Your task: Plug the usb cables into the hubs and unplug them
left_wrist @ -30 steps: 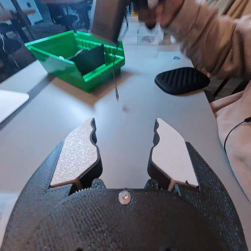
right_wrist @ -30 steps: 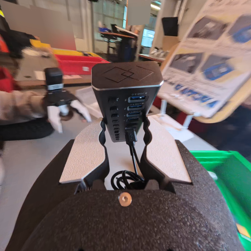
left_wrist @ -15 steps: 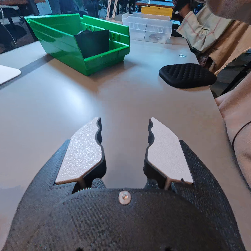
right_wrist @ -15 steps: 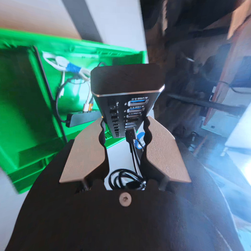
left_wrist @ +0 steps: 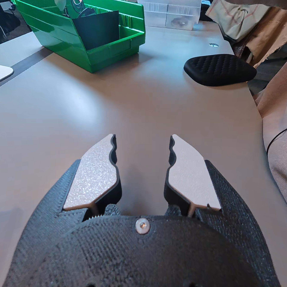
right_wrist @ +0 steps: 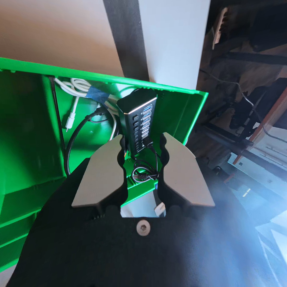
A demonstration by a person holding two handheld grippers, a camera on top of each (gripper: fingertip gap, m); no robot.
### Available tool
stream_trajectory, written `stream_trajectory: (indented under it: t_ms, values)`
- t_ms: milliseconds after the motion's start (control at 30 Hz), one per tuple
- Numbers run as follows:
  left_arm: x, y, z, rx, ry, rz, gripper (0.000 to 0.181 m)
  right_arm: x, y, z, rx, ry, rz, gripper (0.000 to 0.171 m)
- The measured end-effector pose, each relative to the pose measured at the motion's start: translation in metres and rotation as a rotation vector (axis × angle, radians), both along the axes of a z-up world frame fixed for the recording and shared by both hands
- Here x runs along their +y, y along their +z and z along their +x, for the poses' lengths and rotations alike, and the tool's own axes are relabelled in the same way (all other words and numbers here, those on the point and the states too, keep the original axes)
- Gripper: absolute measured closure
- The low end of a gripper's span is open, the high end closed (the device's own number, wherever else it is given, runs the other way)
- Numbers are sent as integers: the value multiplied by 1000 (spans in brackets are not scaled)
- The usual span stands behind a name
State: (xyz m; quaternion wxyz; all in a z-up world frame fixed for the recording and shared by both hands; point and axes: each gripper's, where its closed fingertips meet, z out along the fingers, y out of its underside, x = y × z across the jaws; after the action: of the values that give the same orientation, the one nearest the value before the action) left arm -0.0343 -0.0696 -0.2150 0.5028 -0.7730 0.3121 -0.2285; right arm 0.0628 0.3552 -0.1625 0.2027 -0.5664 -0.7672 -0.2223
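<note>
A black multi-port USB hub (right_wrist: 139,118) is inside the green bin (right_wrist: 31,124), tilted, with a thin black cable (right_wrist: 146,175) plugged into a low port and coiled below it. My right gripper (right_wrist: 141,136) is open above the bin. Its fingers stand apart on either side of the hub's near end and do not clamp it. White cables bound with blue tape (right_wrist: 80,87) and a thicker black cable (right_wrist: 74,136) lie in the same bin. My left gripper (left_wrist: 142,136) is open and empty over the grey table (left_wrist: 108,101). The bin (left_wrist: 65,40) stands far left of it.
A black divider (left_wrist: 96,29) stands in the bin. A black ribbed pad (left_wrist: 219,71) lies at the table's right edge. A clear plastic box (left_wrist: 169,14) is at the back. A person's sleeve (left_wrist: 276,139) is at the right. A white flat object (left_wrist: 4,72) is at the left. Spacing between my two grippers at the tips: around 45 centimetres. About 20 centimetres separates my right fingertips from the white flat object (left_wrist: 4,72).
My right gripper swung from upright to pointing down over the bin with the hub, then opened. The hub now sits lower in the bin, out of the jaws. My left gripper stayed open.
</note>
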Motion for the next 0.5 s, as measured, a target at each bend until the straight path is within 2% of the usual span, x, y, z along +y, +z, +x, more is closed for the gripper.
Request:
stream_trajectory:
  t_ms: [100, 267, 367, 500]
  values:
    - [-1, 3, 0, -2, 6, 12, 116, -12, 25, -11, 244, -17, -36, 121]
    - [2, 12, -6, -2, 50, 54, 116, -81, 80, -19, 783, 5, -196, 120]
    - [5, 18, -11, -28, 85, 67, 116, -124, 81, 2, 930, -34, -257, 117]
    - [10, 28, -16, -89, 128, 83, 116, -175, 60, 20, 1117, -67, -316, 115]
